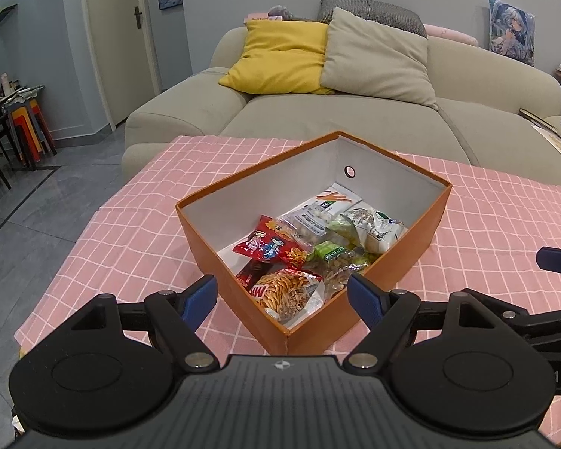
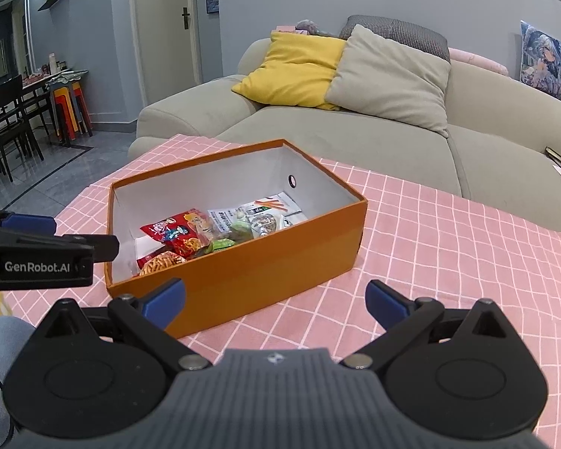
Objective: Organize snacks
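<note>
Left wrist view: the left gripper (image 1: 282, 297) hovers with its blue-padded fingers (image 1: 200, 297) spread wide and holding nothing, the near corner of the open orange cardboard box (image 1: 404, 267) lying just ahead between them. The box rests on the pink checked tablecloth (image 1: 131, 232), angled so one corner faces this gripper. Inside, the snack packets are heaped toward the near end: a red cartoon-printed packet (image 1: 271, 247) ahead and slightly left, an orange packet of stick snacks (image 1: 284, 292) nearest the fingers, a white-and-green pouch (image 1: 374, 226) farther and to the right. No packet shows on the cloth outside the box, which suggests the gathering is largely complete.

Right wrist view: the right gripper (image 2: 275, 301) likewise stands spread and empty, the box's long side wall just beyond its left finger. Both tools being empty and held clear of the box likely marks a pause after a release.
</note>
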`<state>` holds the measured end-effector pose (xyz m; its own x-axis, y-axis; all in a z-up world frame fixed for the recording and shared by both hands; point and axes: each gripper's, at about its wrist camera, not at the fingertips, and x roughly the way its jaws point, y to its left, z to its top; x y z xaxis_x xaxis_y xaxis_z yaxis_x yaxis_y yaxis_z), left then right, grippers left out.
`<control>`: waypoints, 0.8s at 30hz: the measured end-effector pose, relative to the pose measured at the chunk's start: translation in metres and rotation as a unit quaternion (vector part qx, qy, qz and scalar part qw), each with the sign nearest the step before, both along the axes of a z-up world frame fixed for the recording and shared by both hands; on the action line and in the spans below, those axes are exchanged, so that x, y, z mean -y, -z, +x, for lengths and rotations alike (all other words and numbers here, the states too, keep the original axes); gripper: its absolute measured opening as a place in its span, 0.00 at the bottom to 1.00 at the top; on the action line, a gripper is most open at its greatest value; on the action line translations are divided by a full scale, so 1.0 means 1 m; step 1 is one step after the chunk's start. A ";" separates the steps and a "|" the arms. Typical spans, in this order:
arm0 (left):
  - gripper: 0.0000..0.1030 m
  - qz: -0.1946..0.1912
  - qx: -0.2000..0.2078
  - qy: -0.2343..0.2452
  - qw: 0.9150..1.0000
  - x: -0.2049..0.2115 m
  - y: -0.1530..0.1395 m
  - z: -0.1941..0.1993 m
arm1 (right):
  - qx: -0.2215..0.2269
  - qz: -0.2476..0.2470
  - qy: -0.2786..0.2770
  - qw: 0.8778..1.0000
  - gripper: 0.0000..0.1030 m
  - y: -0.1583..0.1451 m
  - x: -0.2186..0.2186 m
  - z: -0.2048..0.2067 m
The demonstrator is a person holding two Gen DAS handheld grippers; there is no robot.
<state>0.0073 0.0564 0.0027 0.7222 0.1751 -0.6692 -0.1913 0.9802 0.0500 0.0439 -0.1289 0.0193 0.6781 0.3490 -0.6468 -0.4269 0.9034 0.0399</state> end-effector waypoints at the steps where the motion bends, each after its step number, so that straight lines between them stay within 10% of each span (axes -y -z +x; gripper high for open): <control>1: 0.90 -0.001 -0.001 0.001 1.000 0.000 0.000 0.001 | 0.000 0.000 0.000 1.000 0.96 0.000 0.000 0.000; 24: 0.90 -0.004 0.000 -0.002 1.000 0.003 -0.001 -0.001 | 0.001 0.000 -0.004 1.000 0.96 0.001 0.000 -0.003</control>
